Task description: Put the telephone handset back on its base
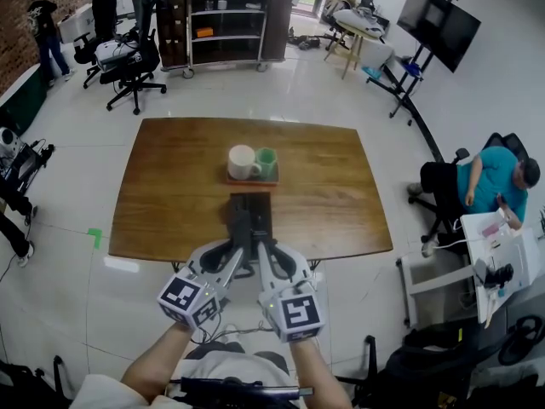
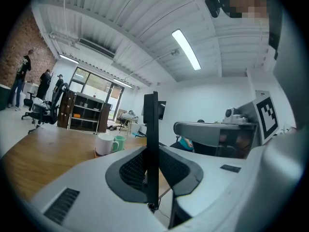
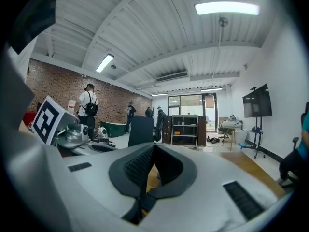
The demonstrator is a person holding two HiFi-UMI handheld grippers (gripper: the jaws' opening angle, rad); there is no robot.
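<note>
A dark telephone base [image 1: 261,201] lies on the wooden table [image 1: 170,194] by its near edge. My left gripper [image 1: 241,221] reaches over it. In the left gripper view, my left gripper [image 2: 150,151] is shut on a thin dark slab, the handset [image 2: 150,120], which stands upright above the jaws. The right gripper view shows that handset [image 3: 140,129] broadside, to the left. My right gripper [image 1: 262,239] hangs close beside the left one. Its pads meet at the tips with nothing between them [image 3: 154,146]. The base is hidden in both gripper views.
A small tray [image 1: 252,180] with a white mug [image 1: 242,162] and a green mug [image 1: 266,162] sits mid-table beyond the phone. A seated person [image 1: 490,181] is off the table's right end. Office chairs [image 1: 132,66] and a shelf cart [image 1: 226,20] stand far behind.
</note>
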